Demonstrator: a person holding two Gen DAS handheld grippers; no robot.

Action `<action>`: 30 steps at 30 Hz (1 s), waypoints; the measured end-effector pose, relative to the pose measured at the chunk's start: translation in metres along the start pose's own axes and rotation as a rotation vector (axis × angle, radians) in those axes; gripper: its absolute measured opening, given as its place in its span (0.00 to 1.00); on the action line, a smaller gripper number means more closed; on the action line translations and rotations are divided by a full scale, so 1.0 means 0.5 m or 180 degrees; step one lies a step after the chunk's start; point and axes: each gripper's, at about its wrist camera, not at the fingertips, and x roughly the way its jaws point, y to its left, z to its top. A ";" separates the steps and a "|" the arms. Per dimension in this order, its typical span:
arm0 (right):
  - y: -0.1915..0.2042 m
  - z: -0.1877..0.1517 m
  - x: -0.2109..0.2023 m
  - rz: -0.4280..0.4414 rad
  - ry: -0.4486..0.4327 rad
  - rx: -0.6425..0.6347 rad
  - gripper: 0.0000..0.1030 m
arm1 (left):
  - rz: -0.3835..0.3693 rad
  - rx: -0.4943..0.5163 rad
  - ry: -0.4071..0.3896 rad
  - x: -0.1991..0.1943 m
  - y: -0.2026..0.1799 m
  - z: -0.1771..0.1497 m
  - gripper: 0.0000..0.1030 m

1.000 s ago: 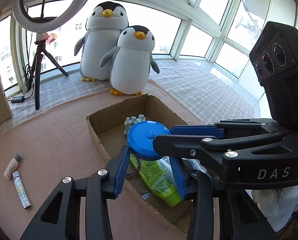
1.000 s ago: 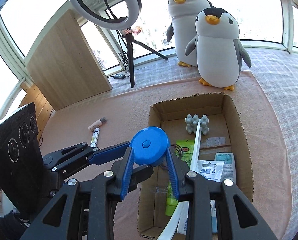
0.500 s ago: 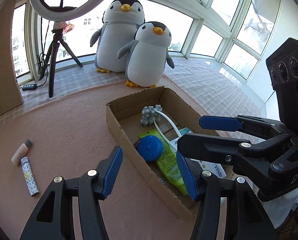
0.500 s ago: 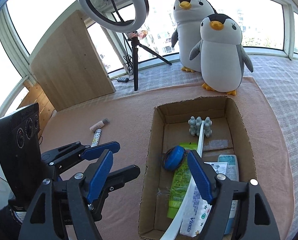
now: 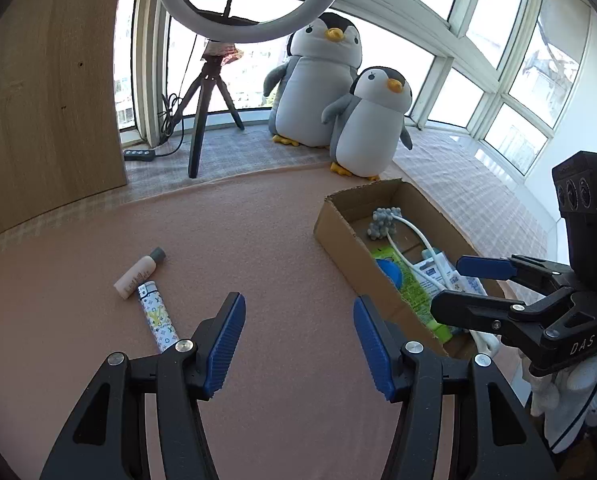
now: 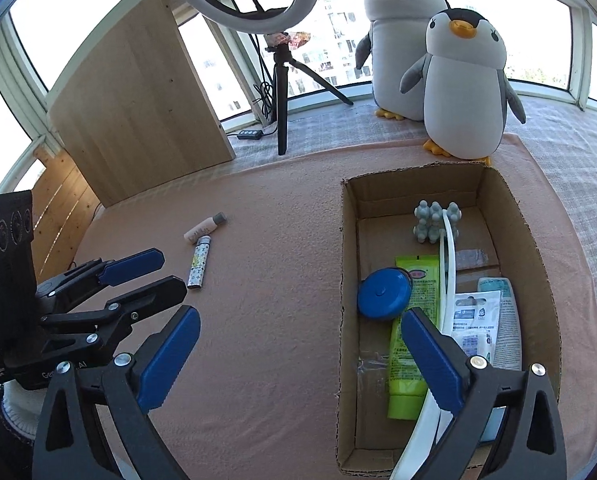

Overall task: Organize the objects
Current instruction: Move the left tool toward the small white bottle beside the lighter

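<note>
An open cardboard box (image 6: pixel 348 280) lies on the pink mat, also seen in the left wrist view (image 5: pixel 338 236). Inside it rest a blue round disc (image 6: pixel 384 294) (image 5: pixel 390 272), a green tube (image 6: pixel 412 332), a grey knobbed massager (image 6: pixel 434 222) with a white handle, and some sachets. Out on the mat lie a small cream bottle (image 5: pixel 138 274) (image 6: pixel 204 229) and a patterned lighter (image 5: pixel 158 318) (image 6: pixel 200 262), touching each other. My left gripper (image 5: pixel 298 320) (image 6: pixel 166 272) is open, just right of the lighter. My right gripper (image 6: pixel 298 332) (image 5: pixel 458 284) is open over the box's near left wall, holding nothing.
Two plush penguins (image 6: pixel 458 80) stand behind the box. A ring light on a tripod (image 6: pixel 280 92) with a cable and a wooden board (image 6: pixel 138 100) stand at the back left. Pink mat (image 5: pixel 258 232) lies bare between the box and the bottle.
My right gripper opened and let the blue disc fall into the box. Both grippers then drew back and up, and the left one swung left toward the lighter.
</note>
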 end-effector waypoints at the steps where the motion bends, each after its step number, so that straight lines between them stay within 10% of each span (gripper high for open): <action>1: 0.007 -0.002 0.003 0.0006 0.0018 0.0010 0.97 | 0.0016 -0.0013 -0.0016 -0.010 0.012 0.001 0.58; 30: 0.184 -0.065 0.030 0.0168 -0.0325 0.0043 0.97 | 0.0397 -0.0539 -0.0094 -0.147 0.324 -0.034 0.58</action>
